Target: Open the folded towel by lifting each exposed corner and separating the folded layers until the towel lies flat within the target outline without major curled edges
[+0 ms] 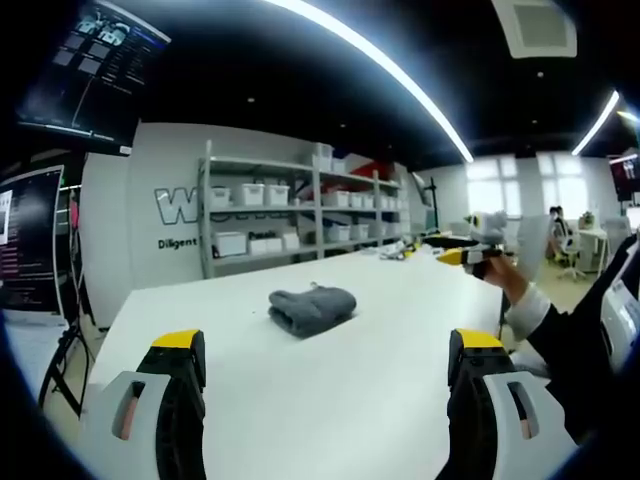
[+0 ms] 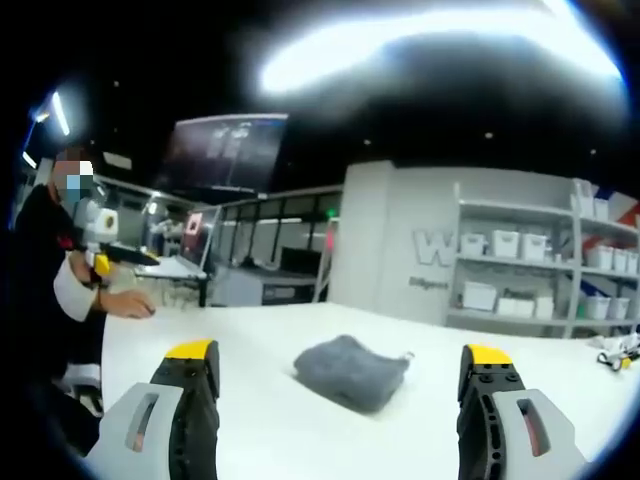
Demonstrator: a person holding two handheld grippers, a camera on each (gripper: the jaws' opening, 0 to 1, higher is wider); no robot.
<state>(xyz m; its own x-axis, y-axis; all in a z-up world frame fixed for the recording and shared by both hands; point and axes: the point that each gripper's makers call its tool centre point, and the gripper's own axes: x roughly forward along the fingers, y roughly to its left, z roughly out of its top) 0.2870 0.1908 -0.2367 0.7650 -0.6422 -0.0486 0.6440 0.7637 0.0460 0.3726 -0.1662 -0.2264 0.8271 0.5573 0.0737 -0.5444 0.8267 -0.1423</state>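
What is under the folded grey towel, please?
The towel lies on a bare white table, still folded, between both grippers' open jaws. No outline shows around it. Whatever lies directly beneath it, or between its layers, is covered.

Folded towel [image 1: 312,309] lies on the tabletop [image 1: 350,390], near mid-surface, ahead of the left hand-held gripper [image 1: 325,368] and between its two spread jaws. In the right gripper view the towel [image 2: 352,371] sits ahead of the right hand-held gripper [image 2: 340,375], again between its parted jaws, slightly left of centre. Shelving unit [image 1: 305,215] with bins stands behind the tabletop's far edge, against the wall. Right hand-held gripper [image 1: 480,256] enters the left gripper view from the right, above the tabletop's far right side, well apart from the towel. Monitors [image 1: 30,240] stand left of the tabletop. A person's hand [image 2: 128,303] rests on the tabletop's left edge in the right gripper view.
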